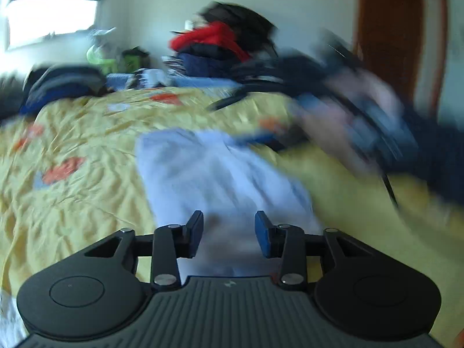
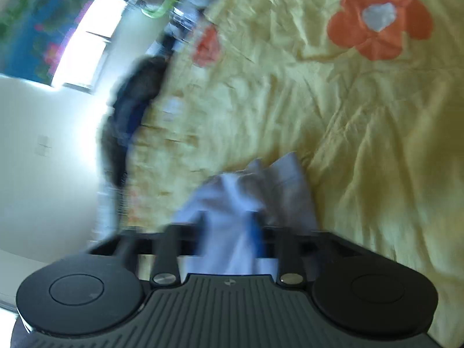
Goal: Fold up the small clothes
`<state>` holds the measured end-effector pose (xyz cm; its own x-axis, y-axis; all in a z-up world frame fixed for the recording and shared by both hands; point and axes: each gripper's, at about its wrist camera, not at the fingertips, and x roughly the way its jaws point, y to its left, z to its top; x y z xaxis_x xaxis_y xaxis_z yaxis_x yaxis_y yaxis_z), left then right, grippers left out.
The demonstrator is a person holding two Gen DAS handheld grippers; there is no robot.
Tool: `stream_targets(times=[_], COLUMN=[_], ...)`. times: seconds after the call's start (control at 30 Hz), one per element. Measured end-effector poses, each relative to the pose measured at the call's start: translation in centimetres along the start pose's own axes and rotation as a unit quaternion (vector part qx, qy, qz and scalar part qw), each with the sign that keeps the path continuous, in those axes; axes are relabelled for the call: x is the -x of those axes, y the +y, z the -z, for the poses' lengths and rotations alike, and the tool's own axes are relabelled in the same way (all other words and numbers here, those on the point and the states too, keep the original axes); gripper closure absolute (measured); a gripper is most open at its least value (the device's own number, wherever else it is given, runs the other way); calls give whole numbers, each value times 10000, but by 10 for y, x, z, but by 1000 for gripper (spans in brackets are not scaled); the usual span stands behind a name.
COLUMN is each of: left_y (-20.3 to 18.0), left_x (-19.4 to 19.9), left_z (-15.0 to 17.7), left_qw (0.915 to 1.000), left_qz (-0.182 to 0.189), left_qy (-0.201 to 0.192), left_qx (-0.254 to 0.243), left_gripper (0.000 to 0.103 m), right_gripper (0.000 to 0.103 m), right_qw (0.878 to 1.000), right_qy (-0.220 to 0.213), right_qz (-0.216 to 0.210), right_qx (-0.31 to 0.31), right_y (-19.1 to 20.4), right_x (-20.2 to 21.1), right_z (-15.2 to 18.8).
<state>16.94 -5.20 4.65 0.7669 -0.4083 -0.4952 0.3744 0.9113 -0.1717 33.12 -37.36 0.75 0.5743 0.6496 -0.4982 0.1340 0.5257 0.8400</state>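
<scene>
The fold was seemingly underway: the right tool (image 2: pixel 232 232) pinched a bunched edge of the pale blue garment (image 1: pixel 208 174) on the yellow bed (image 1: pixel 72 133), the left tool (image 1: pixel 229 236) hovered spread over it, and next that edge needed carrying across.

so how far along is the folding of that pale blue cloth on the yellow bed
Done: nothing looks finished; the small pale blue garment lies rumpled on the yellow flowered bedspread, with no neat fold visible. In hand: the right tool has pale blue fabric bunched between its fingers, lifting one end. The left tool is open above the near end, gripping nothing. Left: making the fold and flattening it. Blur hides finer detail.
</scene>
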Motion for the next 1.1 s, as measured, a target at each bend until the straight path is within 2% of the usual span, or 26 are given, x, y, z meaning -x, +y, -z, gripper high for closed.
stream_targets(times=[0.03,0.07,0.17,0.3,0.37,0.43,0.5,0.53,0.57,0.6,0.63,0.67,0.7,0.77,0.9,1.03,1.1], left_y=[15,33,80,104,106,105,107,108,109,111,112,110,106,99,102,128,140], left_x=[4,3,-19,-59,-74,-82,-89,-92,-97,-98,-100,-98,-96,-91,-71,-52,-51], left_z=[-7,-12,-21,-24,-22,-21,-20,-19,-20,-20,-21,-23,-27,-35,-56,-66,-59], left_qw=[9992,9964,9782,9565,9453,9408,9358,9333,9305,9281,9284,9324,9390,9505,9627,9637,9607], left_qz=[-18,-56,93,386,608,732,736,639,549,578,584,544,467,315,131,-65,-233], left_qy=[-95,-110,247,875,1029,1002,986,1055,1182,1213,1242,1265,1249,1212,917,718,815], left_qx=[400,844,2059,2756,3034,3155,3304,3372,3423,3471,3453,3341,3169,2844,2540,2572,2643], left_gripper=[43,32,31,32,32,32,42,66,78,78,79,81,82,85,85,85,85], right_gripper=[21,20,22,29,28,28,27,28,37,41,55,75,79,79,80,80,80], right_qw=[9997,9992,9983,9959,9967,9970,9954,9951,9951,9956,9957,9953,9951,9954,9937,9899,9892], right_qy=[-98,-220,-219,332,388,648,851,853,864,849,871,921,927,824,786,925,1007], right_qz=[-173,-236,73,491,315,-1,-190,-223,-234,-250,-201,-104,44,59,-114,-390,-419], right_qx=[109,256,529,683,637,424,410,439,419,322,237,264,335,487,786,1001,983], right_y=[1,-1,-10,-28,-32,-35,-34,-33,-32,-30,-31,-31,-30,-25,1,28,34], right_x=[16,32,58,47,44,36,26,24,21,20,18,14,11,10,7,-8,-23], right_z=[3,4,12,32,39,42,49,49,49,46,46,46,48,54,55,57,56])
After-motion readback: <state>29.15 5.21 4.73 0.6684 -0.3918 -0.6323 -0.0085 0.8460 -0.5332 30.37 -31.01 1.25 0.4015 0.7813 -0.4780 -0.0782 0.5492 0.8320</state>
